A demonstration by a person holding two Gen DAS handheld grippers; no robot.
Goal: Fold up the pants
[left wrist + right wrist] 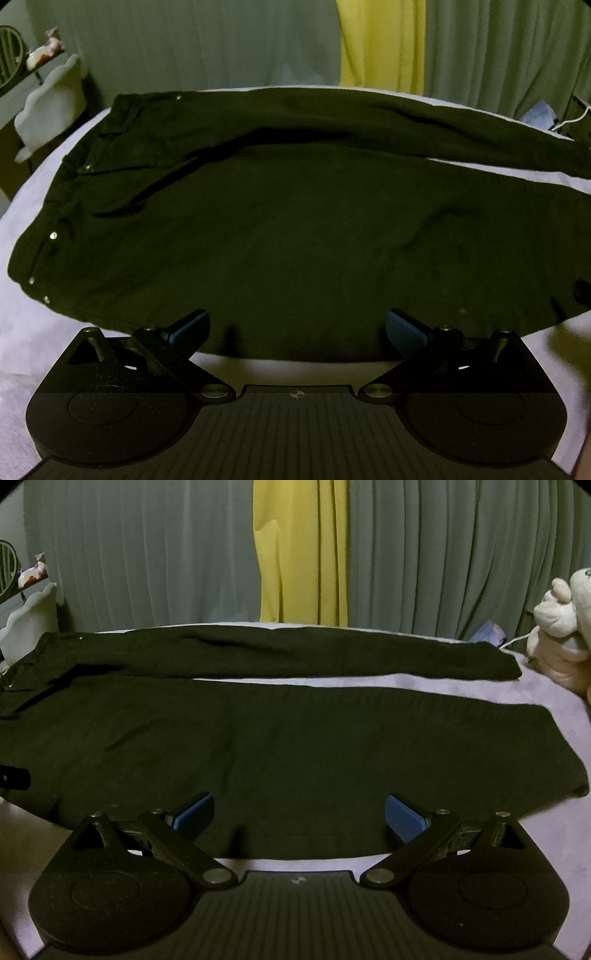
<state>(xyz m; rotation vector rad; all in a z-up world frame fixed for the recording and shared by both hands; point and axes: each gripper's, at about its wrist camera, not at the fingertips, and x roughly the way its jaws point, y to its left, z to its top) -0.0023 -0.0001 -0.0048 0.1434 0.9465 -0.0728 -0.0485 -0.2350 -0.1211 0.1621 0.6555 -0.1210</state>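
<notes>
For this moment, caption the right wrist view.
Open right gripper above black pants spread flat on a lilac sheet.

One pair of pants laid out, two legs showing. Two grippers, left and right, two blue pads each. One yellow curtain. One plush toy.

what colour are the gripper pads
Blue pads, clearest in the right wrist view.
</notes>
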